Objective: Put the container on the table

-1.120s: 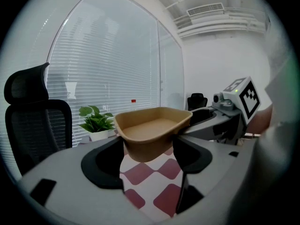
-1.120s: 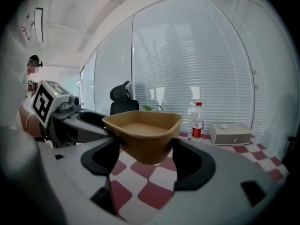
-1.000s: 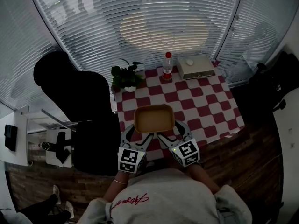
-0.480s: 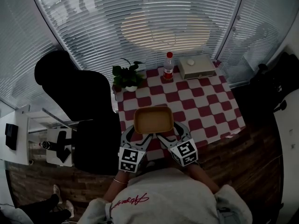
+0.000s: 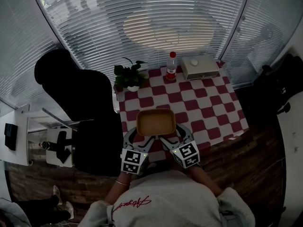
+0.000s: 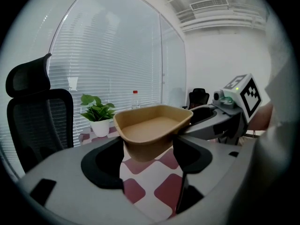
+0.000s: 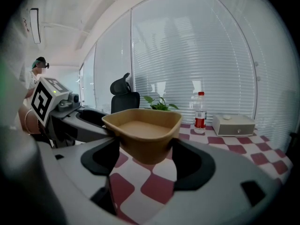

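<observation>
The tan container (image 5: 156, 122) is pinched between the fingers of the left gripper (image 5: 138, 138) and right gripper (image 5: 173, 137), held above the checked table (image 5: 208, 112). The print on the bottle (image 5: 171, 66) beyond the fingers cannot be read.

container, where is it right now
In the head view, the container is held up over the near edge of the table, gripped between the left tool and right tool, well short of the bottle and plant.

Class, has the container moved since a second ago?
No: the container stays over the same near-edge checks of the tablecloth, equally far from the bottle.
</observation>
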A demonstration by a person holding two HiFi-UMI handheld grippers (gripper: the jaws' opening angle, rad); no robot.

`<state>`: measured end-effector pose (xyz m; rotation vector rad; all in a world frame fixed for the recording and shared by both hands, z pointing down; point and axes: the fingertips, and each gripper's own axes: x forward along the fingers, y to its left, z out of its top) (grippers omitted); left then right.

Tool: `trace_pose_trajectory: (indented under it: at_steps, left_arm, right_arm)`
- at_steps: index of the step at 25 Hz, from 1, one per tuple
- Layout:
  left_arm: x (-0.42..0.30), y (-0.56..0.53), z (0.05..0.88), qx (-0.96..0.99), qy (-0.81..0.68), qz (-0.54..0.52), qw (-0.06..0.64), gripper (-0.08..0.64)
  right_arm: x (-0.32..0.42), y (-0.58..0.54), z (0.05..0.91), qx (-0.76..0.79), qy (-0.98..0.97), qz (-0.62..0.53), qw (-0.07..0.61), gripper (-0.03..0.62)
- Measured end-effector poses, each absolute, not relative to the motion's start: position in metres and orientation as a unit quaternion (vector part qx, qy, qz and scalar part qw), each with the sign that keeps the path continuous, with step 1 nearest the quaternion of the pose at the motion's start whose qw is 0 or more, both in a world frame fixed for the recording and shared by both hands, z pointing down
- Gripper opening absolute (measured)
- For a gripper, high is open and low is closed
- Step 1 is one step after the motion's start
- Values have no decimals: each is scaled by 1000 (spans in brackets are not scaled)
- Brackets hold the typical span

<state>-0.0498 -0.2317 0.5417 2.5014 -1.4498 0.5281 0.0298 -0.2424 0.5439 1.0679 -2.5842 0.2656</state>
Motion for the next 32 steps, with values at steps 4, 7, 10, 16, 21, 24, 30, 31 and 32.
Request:
trace_pose_trajectory:
  at_steps: [4,7,10,16,21,24,30,31,32]
  left_arm:
    - [-52,-232,546,846,-489,183,106,331]
    - [-52,-232,549,846,-489,187,104,331]
    - [-53,-232,552,845,-488,187,113,331]
    - [-54,-232,555,844,-488,196,108,331]
    - [-56,-233,562,843,-485,194,126,332]
    - [-57,-232,565,843,-484,200,126,332]
    - [-57,-232,572,841,-483,205,132,331]
    - [-57,-231,573,841,-483,205,133,331]
    - [-58,-231,575,841,-483,206,134,331]
  right_arm:
    - [28,-242,548,374,-906,97,170,351]
    - [27,-242,551,373,-906,101,172,351]
    - [26,-243,552,374,-905,101,173,351]
    - [25,-243,557,372,-905,104,176,351]
    - [24,-243,563,368,-905,109,184,351]
    - [23,-243,566,369,-903,110,190,351]
    - [23,-243,573,367,-902,116,195,351]
    - [22,-242,575,366,-902,118,196,351]
    - [21,-241,577,366,-902,119,198,351]
